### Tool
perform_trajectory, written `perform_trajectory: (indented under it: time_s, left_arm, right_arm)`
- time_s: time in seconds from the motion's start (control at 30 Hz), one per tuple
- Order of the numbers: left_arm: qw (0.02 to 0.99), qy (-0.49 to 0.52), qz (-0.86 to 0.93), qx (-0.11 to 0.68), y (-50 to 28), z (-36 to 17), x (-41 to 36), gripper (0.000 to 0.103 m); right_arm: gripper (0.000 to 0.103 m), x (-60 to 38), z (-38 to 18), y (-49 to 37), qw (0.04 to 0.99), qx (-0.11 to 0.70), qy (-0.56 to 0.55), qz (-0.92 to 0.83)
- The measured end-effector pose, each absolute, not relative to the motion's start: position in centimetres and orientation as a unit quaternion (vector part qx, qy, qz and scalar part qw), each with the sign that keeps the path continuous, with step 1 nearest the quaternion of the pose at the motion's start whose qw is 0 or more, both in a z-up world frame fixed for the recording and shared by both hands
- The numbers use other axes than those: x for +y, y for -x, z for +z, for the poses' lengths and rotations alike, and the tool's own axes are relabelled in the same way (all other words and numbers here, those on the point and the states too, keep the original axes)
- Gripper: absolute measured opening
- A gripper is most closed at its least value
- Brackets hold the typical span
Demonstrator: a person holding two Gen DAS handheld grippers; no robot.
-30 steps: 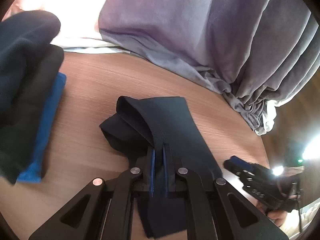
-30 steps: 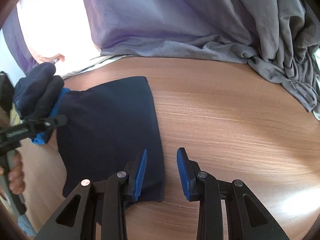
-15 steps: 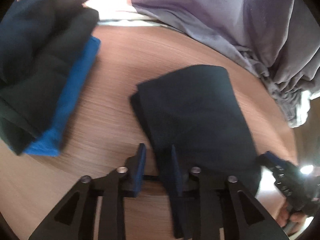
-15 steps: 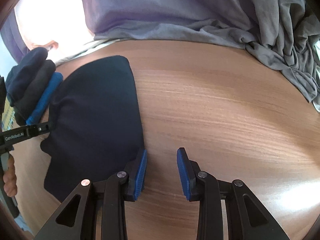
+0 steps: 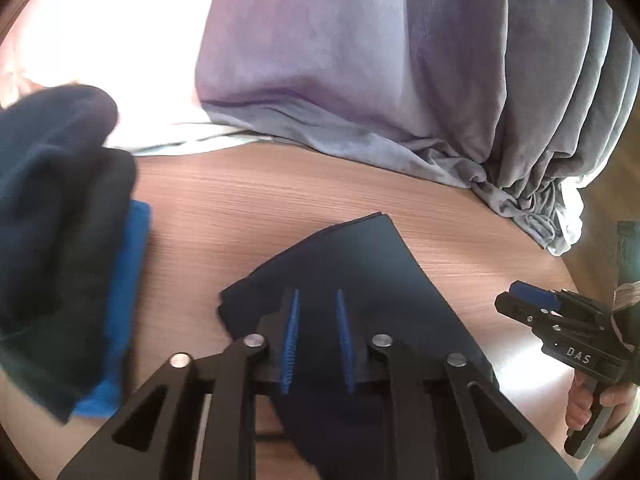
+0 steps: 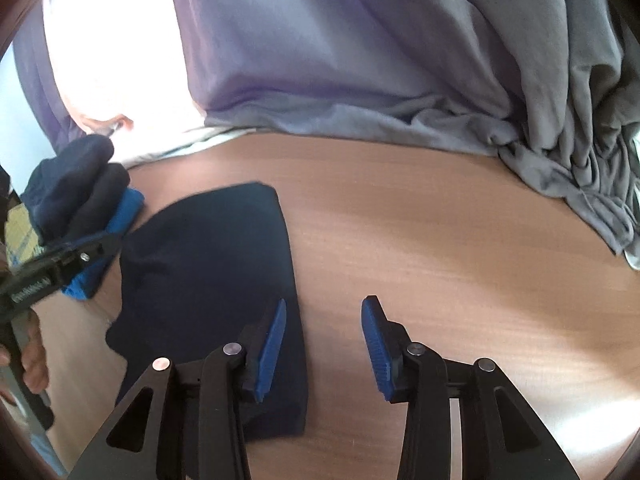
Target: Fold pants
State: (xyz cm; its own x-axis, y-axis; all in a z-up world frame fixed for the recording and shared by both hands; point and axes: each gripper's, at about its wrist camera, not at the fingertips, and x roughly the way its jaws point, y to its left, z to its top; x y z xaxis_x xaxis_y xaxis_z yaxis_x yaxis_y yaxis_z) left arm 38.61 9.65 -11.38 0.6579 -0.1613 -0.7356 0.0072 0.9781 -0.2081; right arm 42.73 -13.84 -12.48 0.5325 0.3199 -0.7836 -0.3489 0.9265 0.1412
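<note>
Flat on the wooden table (image 6: 460, 240) lie the dark navy pants (image 6: 212, 264), folded into a compact panel. Left gripper (image 5: 318, 340) — blue pads parted by a narrow gap, poised over the pants' near end; whether cloth sits between them I cannot tell. Right gripper (image 6: 324, 348) — fingers spread wide, gripping nothing, left pad over the pants' right edge. Folded clothes stack (image 5: 60, 240) lies left; grey curtain (image 5: 400, 80) behind.

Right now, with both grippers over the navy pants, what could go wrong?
1. The left gripper hangs open over the folded pants; closing here may pinch only the top layer and peel the fold apart.
2. The stack of folded clothes sits close on the left, so a sideways drag could bump it.
3. The right gripper is open, straddling the pants' edge, and could snag it.
</note>
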Motion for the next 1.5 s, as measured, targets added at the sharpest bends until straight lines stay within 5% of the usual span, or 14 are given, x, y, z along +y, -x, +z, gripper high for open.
perform_trajectory:
  time_s: [0.27, 0.7, 1.03, 1.5]
  left_arm:
    - [0.893, 0.076, -0.026, 0.443, -41.3, -15.1, 9.7, 0.017]
    - [0.909, 0.000, -0.049, 0.415, -42.7, -11.2, 8.3, 0.035]
    - [0.876, -0.079, -0.126, 0.460, -46.2, -10.2, 7.4, 0.057]
    - [0.853, -0.048, -0.143, 0.499, -46.8, -14.4, 8.3, 0.063]
  right_arm:
    - [0.041, -13.0, -12.6, -44.0, 0.876, 0.443, 0.023, 0.189]
    - [0.049, -11.3, -12.5, -49.0, 0.863, 0.436, 0.006, 0.256]
    - [0.049, -14.8, -14.2, -43.0, 0.856, 0.489, -0.083, 0.141]
    - [0.055, -13.2, -15.8, -38.2, 0.843, 0.511, -0.140, 0.089]
